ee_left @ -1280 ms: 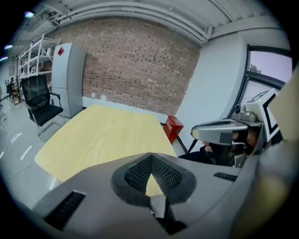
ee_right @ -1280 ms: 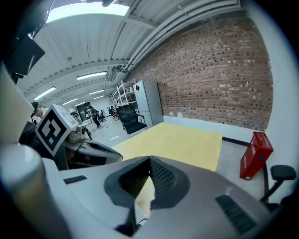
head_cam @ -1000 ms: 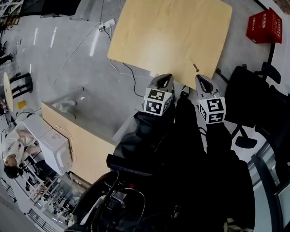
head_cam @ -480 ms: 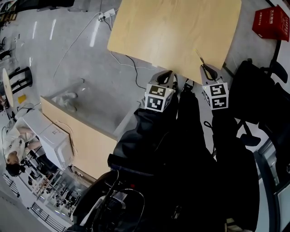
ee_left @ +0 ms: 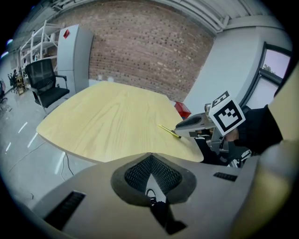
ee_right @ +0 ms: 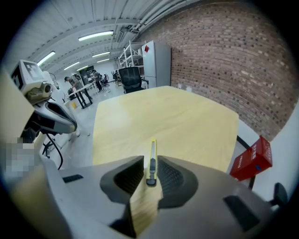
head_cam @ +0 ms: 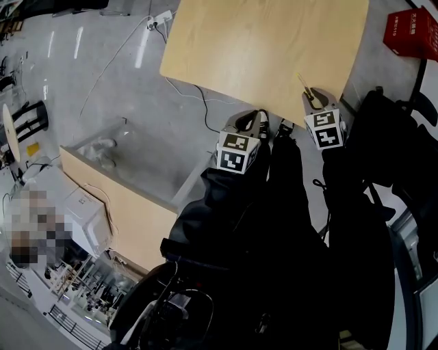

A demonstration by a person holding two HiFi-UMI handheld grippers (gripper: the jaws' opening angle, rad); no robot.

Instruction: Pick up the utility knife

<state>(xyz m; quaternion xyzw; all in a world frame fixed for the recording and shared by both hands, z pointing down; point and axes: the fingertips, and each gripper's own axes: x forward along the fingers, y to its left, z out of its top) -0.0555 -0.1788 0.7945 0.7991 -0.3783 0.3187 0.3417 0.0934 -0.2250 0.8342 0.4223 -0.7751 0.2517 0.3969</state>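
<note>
Utility knife [ee_right: 152, 163]: yellow body with a dark slider, lying flat on the wooden table [ee_right: 187, 121], close to the table edge nearest the person. It sits lengthwise between the jaws of the right gripper [ee_right: 150, 158], its far end pointing out past the tips. The jaws are apart and straddle it. A strip of bare wood shows on the knife's left side, and on its right side the pad is very near, contact not determinable.

Left gripper [ee_left: 149, 156]: jaws together with nothing between them, held off the table edge to the left of the right gripper and short of the tabletop.

Surface: light wood grain, rounded corners.

Room: a brick wall [ee_right: 224, 60] runs ahead and to the right of the right gripper. A red box [ee_right: 250, 161] stands on the floor to its right, past the table corner. A black office chair [ee_right: 132, 77] and a grey cabinet [ee_right: 156, 65] stand beyond the table's far end. Polished grey floor [head_cam: 102, 89], with a white power strip [head_cam: 161, 19] and a trailing cable near the table's far left corner.
</note>
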